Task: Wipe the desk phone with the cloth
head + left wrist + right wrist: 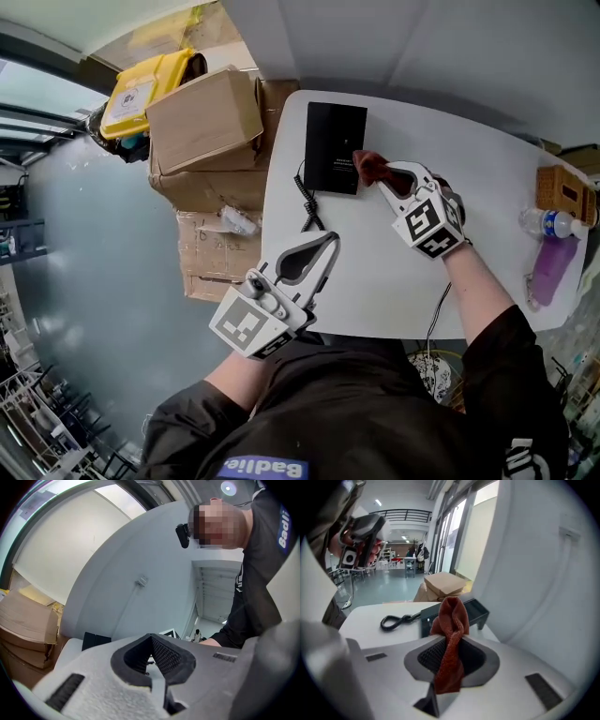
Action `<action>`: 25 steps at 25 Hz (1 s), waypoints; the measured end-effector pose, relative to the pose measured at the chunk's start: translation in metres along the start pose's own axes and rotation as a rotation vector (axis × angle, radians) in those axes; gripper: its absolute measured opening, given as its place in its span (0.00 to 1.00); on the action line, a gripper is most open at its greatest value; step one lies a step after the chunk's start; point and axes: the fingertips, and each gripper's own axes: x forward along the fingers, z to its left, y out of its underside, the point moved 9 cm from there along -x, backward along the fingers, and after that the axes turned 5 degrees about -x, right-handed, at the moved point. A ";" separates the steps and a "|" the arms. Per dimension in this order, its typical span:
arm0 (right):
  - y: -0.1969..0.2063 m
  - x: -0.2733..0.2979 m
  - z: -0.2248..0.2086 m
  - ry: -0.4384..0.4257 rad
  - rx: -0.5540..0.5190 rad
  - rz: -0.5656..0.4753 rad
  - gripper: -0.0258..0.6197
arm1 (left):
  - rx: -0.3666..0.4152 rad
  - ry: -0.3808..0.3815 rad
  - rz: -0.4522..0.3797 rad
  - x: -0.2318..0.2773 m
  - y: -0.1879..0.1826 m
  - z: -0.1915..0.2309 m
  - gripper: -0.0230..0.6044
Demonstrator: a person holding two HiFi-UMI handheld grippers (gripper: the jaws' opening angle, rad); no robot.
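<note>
Table (375, 281): white, holds everything. Phone (335, 145) lies flat on it, black, straight ahead of my right gripper (386, 180) and well ahead and to the right of my left gripper (326, 242). From the right gripper view the phone (474, 610) sits just past the jaw tips, its near corner closest. Right gripper (450, 641): jaws clamped on the cloth (451, 620), a rust-red bunch that sticks up and forward beyond the tips. From the head view the cloth (368, 166) meets the phone's near right corner; I cannot tell whether it presses or only overlaps. Left gripper (152, 639): jaws drawn together at the tips, nothing between them, idle low over the table's near edge. Cord (307, 202) curls off the phone's near left corner, lying between my two grippers. Progress, my guess: cloth is picked up and brought to the phone, so wiping is at its start or on its first corner. No wiped patch shows. Most of the top face, far from the tips, looks left to do.
</note>
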 end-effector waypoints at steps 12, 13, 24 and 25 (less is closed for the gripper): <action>0.008 0.041 -0.102 0.088 0.086 -0.018 0.16 | 0.013 -0.014 0.015 0.035 -0.014 0.011 0.04; 0.007 0.045 -0.101 0.081 0.074 -0.021 0.16 | 0.012 -0.016 0.021 0.035 -0.013 0.013 0.04; 0.016 0.058 -0.044 0.017 -0.065 0.008 0.16 | -0.009 -0.009 0.027 0.030 0.003 0.020 0.04; 0.018 0.057 -0.037 0.008 -0.080 0.016 0.16 | -0.001 -0.006 0.027 0.029 0.005 0.021 0.04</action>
